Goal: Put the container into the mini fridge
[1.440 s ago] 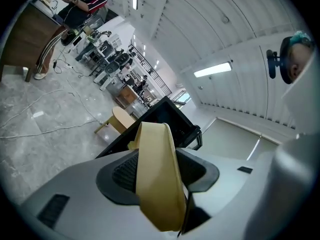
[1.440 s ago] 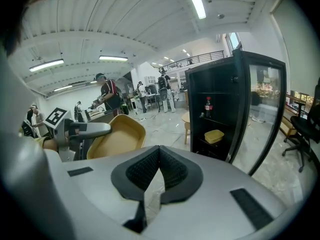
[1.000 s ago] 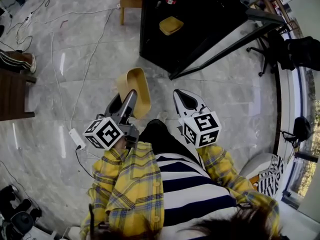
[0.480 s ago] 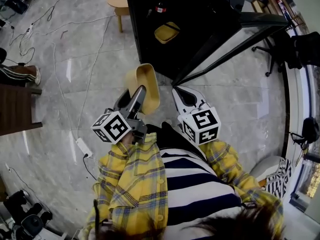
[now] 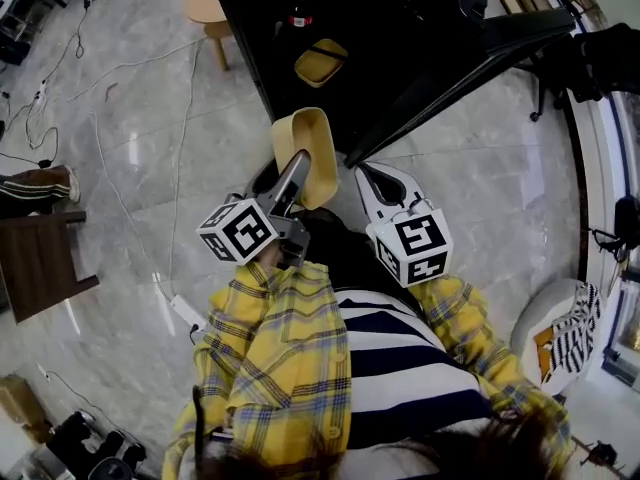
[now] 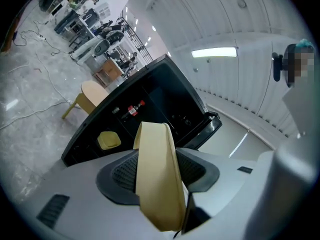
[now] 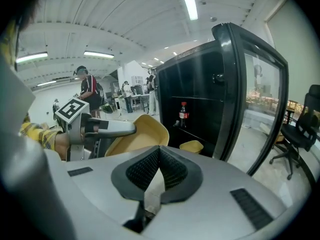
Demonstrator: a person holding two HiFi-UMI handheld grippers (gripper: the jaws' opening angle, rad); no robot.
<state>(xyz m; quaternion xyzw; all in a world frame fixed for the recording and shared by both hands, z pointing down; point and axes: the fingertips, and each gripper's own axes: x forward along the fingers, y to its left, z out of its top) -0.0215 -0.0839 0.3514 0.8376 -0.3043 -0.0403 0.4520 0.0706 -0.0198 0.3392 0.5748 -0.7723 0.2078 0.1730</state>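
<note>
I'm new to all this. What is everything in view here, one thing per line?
fridge: one, black, ahead, door open
bottle: one, red cap and label, on a fridge shelf
shelf container: one, yellow, lower in the fridge
held container: one, pale yellow, in front of the fridge
stool: one, light wood, left of the fridge
cables: several, on the grey floor at left
power strip: one, white, on the floor at left
office chair: one, black, right of the fridge door
sleeves: two, yellow plaid
left gripper: one, grey, clamped on the held container's wall
right gripper: one, pale grey, jaws together, empty
</note>
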